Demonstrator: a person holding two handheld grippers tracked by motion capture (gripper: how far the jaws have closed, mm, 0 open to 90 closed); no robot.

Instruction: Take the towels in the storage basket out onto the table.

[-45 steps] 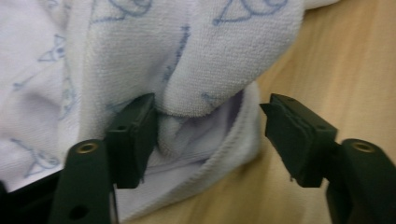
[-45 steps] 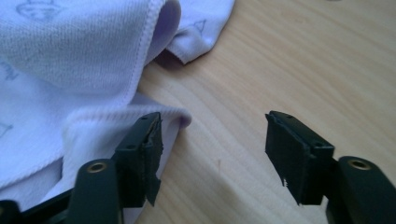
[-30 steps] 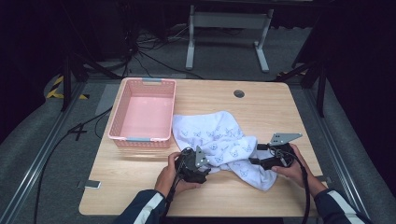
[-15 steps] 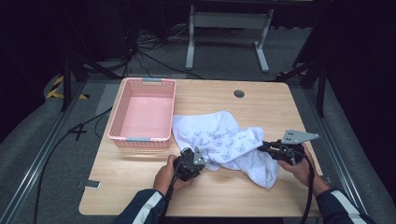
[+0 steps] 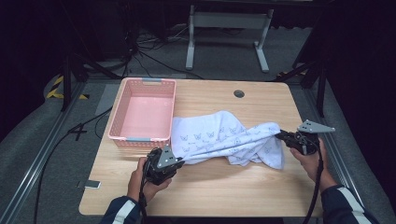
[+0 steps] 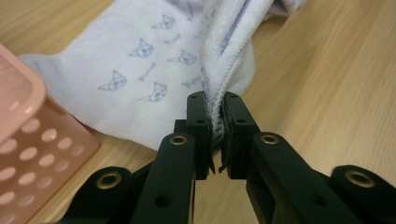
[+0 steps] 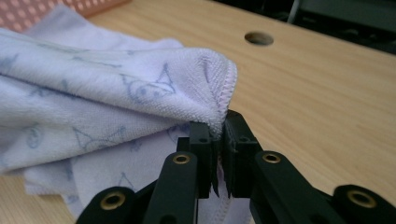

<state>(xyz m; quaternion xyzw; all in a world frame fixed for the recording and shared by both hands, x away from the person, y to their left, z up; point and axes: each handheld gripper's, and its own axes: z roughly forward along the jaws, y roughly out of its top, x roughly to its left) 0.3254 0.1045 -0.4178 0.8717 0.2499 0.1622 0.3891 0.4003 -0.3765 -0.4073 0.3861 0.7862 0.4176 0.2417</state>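
**Both grippers pinch the towel and draw it taut**

Left gripper (image 5: 180,162) sits at the near left of the table (image 5: 215,196), held in a hand (image 5: 140,179) that comes up from the near edge. Its jaws have just been closing, and in the left gripper view they are clamped on a bunched edge of the towel (image 6: 140,70), the cloth squeezed flat between the two pads with only a sliver of gap showing. Right gripper (image 5: 280,136) is at the right side of the table, near its edge, its jaws likewise brought together and pinching a hemmed corner of the towel (image 7: 116,93), which folds over just above the pads in the right gripper view.

Between the two grips the pale towel (image 5: 219,137), printed with small cat faces, stretches across the middle of the table in a long fold, its bulk resting on the wood and sagging toward the right hand (image 5: 310,158). A pink basket (image 5: 122,116) stands at the far left, its near right corner just beside the towel's left end. A round hole (image 5: 239,94) shows in the tabletop farther off.
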